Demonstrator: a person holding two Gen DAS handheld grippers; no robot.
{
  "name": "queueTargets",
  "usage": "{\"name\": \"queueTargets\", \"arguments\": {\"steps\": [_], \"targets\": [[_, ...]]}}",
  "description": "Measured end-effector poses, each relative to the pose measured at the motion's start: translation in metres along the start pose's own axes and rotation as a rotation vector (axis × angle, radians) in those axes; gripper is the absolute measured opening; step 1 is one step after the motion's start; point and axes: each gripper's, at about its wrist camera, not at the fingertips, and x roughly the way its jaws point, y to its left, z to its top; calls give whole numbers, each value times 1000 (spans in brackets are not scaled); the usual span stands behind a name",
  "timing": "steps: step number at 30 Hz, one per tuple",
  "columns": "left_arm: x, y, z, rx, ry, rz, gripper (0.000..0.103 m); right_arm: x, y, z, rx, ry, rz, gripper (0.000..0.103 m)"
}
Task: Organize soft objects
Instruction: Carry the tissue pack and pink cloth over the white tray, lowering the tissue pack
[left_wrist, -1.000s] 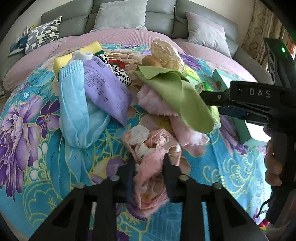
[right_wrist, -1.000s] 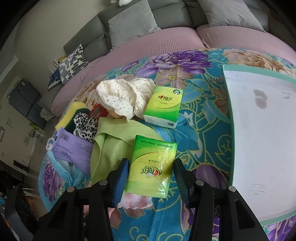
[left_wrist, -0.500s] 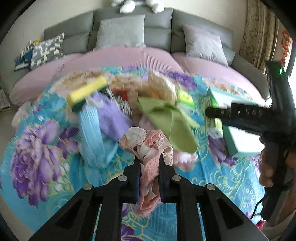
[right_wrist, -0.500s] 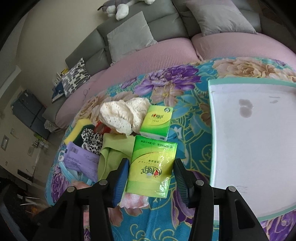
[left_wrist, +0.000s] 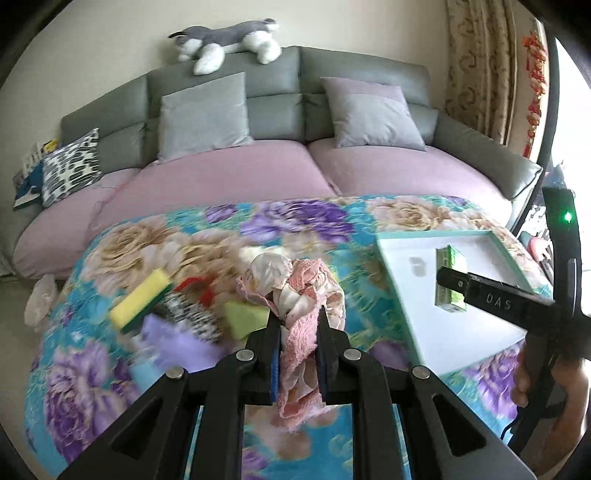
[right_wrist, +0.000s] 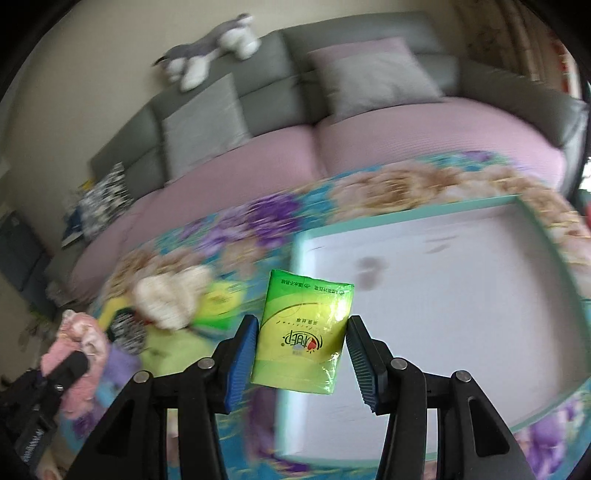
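Note:
My left gripper (left_wrist: 297, 325) is shut on a pink cloth bundle (left_wrist: 295, 291) and holds it lifted above the flowered blanket (left_wrist: 85, 380); the bundle also shows at the left of the right wrist view (right_wrist: 79, 343). My right gripper (right_wrist: 301, 328) is shut on a green tissue pack (right_wrist: 303, 332), held over the left edge of the white tray with a teal rim (right_wrist: 443, 295). In the left wrist view the pack (left_wrist: 450, 280) hangs over the tray (left_wrist: 386, 266).
A pile on the blanket holds a yellow sponge (left_wrist: 142, 304), a purple packet (left_wrist: 173, 338), a leopard-print cloth (left_wrist: 192, 317), a green cloth (left_wrist: 245, 317), a cream lace item (right_wrist: 170, 299) and a second tissue pack (right_wrist: 218, 306). A sofa (left_wrist: 229, 177) with cushions stands behind.
Both grippers have risen and swung right toward the tray. The left lifted the pink bundle off the blanket. The right carried the tissue pack to the tray's edge.

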Motion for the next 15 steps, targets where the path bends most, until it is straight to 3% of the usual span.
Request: {"name": "queueTargets", "arguments": {"steps": [8, 15], "targets": [[44, -58, 22, -1, 12, -73, 16, -12, -68, 10, 68, -60, -284, 52], [73, -101, 32, 11, 5, -118, 16, -15, -102, 13, 123, -98, -386, 52]]}}
